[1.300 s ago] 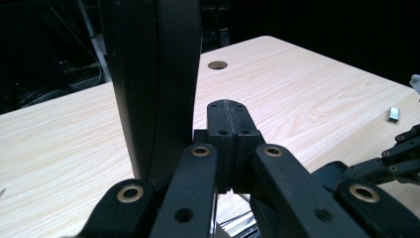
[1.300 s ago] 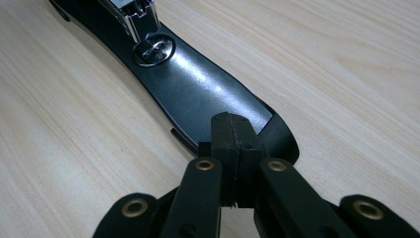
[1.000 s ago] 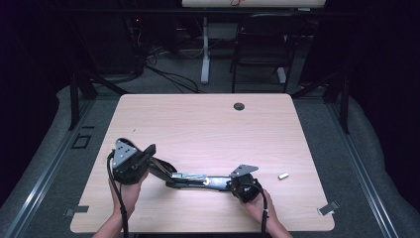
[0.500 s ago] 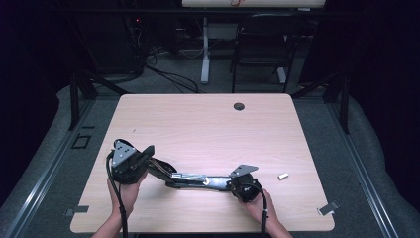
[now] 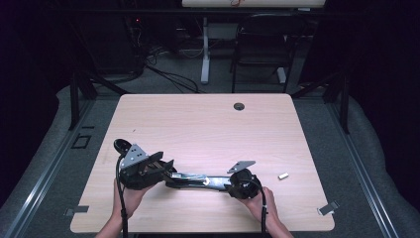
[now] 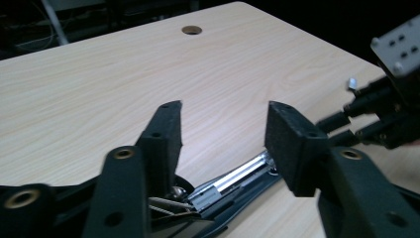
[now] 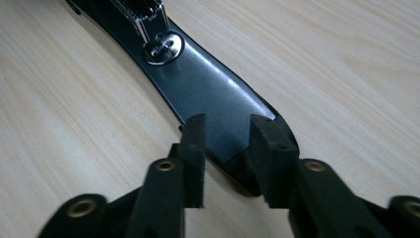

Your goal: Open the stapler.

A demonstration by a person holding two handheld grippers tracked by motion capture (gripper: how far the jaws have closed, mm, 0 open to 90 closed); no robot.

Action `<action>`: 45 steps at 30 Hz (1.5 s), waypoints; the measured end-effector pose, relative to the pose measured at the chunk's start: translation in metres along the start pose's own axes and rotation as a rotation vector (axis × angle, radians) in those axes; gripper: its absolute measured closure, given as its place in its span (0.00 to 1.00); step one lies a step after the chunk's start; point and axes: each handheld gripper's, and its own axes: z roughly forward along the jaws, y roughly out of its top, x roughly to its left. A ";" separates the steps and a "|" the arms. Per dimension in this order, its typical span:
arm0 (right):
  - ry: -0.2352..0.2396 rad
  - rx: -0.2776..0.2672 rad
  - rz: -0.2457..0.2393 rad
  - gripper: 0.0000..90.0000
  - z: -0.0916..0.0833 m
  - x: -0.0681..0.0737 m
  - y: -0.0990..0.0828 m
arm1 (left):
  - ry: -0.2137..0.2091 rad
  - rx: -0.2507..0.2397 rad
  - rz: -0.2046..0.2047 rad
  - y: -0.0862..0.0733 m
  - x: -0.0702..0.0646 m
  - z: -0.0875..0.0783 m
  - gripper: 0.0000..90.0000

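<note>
An opened black stapler (image 5: 198,179) lies flat near the front edge of the table (image 5: 208,129), with broad bare wood beyond it. The right gripper (image 7: 225,141) is clenched on the stapler's black base end. The left gripper (image 6: 223,131), jaws just opening, stands released above the metal arm. A small metal piece (image 5: 283,175) lies nearby toward the right edge.
</note>
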 end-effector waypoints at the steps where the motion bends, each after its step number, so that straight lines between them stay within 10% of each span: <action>1: 0.005 -0.001 0.001 0.69 -0.001 -0.001 0.001 | -0.011 0.011 0.005 0.000 0.000 0.000 0.44; 11: 0.070 0.050 0.022 0.44 -0.012 -0.018 0.008 | -0.040 0.123 0.043 -0.005 -0.007 0.000 0.19; 27: -0.037 0.096 0.023 0.18 -0.034 -0.033 0.016 | -0.071 0.263 0.053 -0.020 -0.006 -0.002 0.00; 45: -0.076 0.060 0.216 0.03 -0.060 -0.087 -0.004 | -0.160 0.350 -0.005 -0.039 0.014 0.008 0.00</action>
